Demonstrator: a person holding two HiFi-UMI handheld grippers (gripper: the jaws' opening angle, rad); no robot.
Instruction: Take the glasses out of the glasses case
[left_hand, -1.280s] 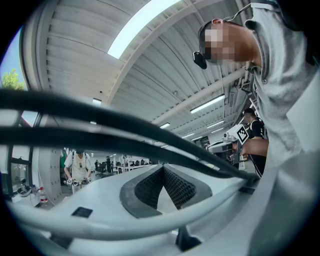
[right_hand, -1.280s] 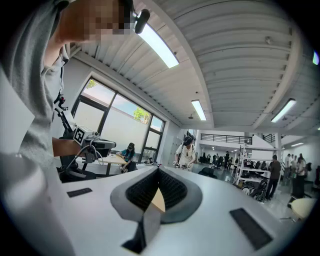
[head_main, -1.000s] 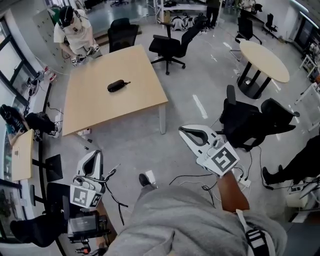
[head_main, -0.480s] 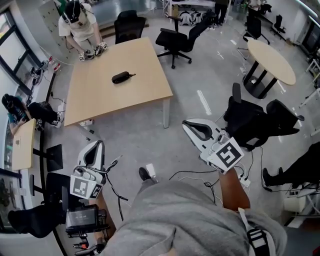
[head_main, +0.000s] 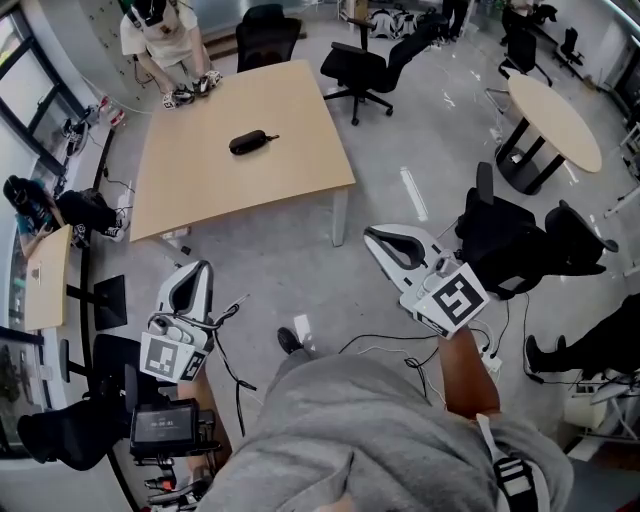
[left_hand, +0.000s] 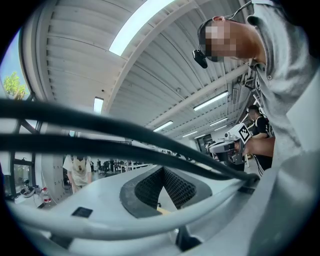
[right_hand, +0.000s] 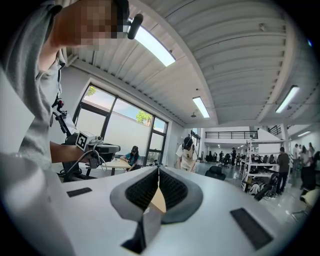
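The black glasses case (head_main: 249, 142) lies closed on the light wooden table (head_main: 300, 180), far ahead of me. I stand on the floor well short of the table. My left gripper (head_main: 198, 268) is at the lower left, held over the floor, its jaws shut on nothing. At the right, my right gripper (head_main: 370, 236) points toward the table's near corner, also shut and empty. In the left gripper view the jaws (left_hand: 162, 171) meet with nothing between them, and the same holds in the right gripper view (right_hand: 158, 174). The glasses are hidden.
A person (head_main: 160, 30) works at the table's far end. Black office chairs (head_main: 375, 65) stand behind the table, and another one (head_main: 520, 245) is at my right. A round table (head_main: 555, 115) is at far right. Cables (head_main: 240, 400) and equipment (head_main: 165, 430) lie on the floor by my feet.
Both grippers have shifted a little up the picture toward the table, still shut. The case lies where it was on the table.
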